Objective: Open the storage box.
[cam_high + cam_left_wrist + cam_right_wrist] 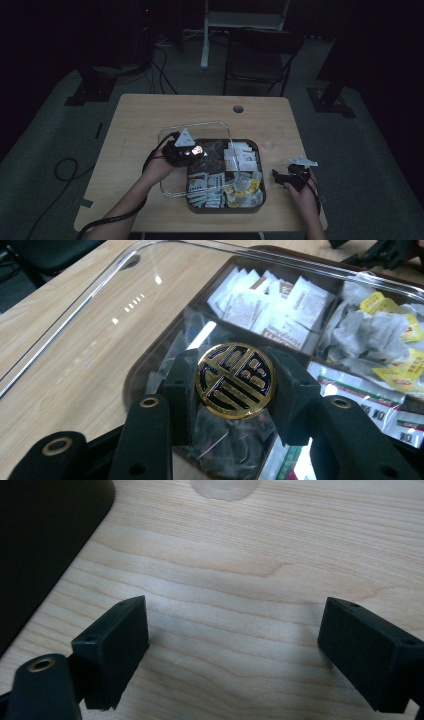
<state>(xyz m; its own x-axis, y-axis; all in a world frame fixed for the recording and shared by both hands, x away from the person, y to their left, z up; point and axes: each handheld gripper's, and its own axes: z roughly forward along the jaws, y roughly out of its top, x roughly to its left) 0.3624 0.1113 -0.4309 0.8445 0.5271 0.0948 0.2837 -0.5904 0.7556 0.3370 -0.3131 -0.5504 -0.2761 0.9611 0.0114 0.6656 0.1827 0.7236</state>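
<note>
Two black jaws of my left gripper (235,382) are clamping the round gold-and-black knob (235,380) of the clear plastic lid (197,127), holding it over the left part of the dark compartmented tray of sachets (250,202). My right gripper (232,652) is resting spread wide, grasping nothing, over the light wooden table (135,120) right of the tray.

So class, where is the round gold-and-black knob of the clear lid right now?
In the left gripper view the knob sits clamped between the left gripper's fingers, on the clear lid held over the left part of the dark tray of sachets.
</note>
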